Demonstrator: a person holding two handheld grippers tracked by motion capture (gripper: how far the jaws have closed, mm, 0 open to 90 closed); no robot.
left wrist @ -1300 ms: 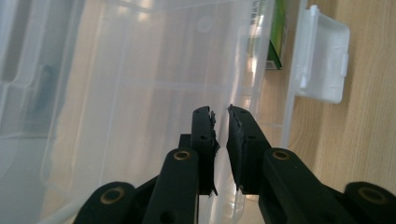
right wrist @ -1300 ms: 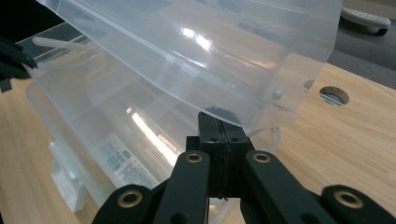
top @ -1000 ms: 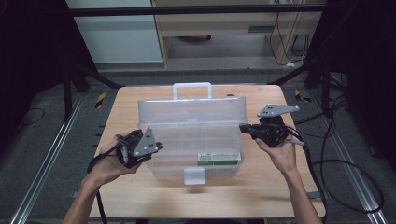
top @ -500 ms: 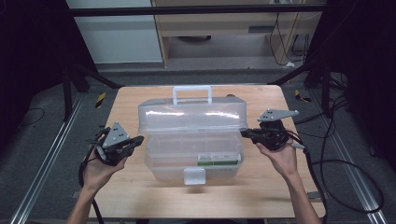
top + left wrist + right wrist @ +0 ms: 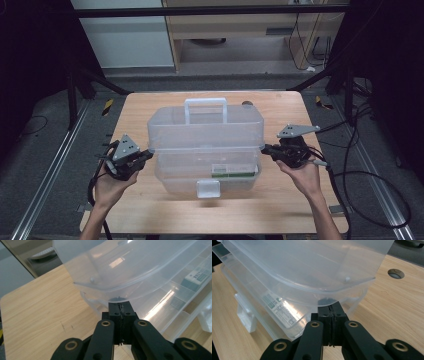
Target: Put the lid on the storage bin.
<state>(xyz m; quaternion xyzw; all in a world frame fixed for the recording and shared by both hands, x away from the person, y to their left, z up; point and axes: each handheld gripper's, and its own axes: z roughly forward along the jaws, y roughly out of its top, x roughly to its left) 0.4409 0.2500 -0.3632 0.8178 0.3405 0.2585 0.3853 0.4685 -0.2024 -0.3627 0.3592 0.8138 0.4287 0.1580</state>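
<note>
A clear plastic toolbox [image 5: 205,172] stands mid-table, its lid [image 5: 205,127] with a handle [image 5: 205,102] hanging partly raised over the base. My left gripper [image 5: 146,155] is shut, and its tip sits just under the lid's left end. From its own view that left gripper [image 5: 119,308] meets the lid rim [image 5: 110,291] with nothing between the jaws. At the lid's right end my right gripper [image 5: 265,148] is shut too. In the right gripper view the closed tip [image 5: 329,308] touches the underside of the lid rim [image 5: 332,293]. A small green-labelled pack [image 5: 232,171] lies in the base.
The toolbox's front latch [image 5: 208,188] hangs toward the near table edge. A round hole [image 5: 246,104] marks the wooden table [image 5: 150,107] behind the box. Cables [image 5: 370,180] trail off the right side. Bare wood lies left, right and in front of the box.
My left gripper has swung out from the box's front left corner to the lid's left end. The lid has tipped forward, lower over the base. The right gripper has barely moved.
</note>
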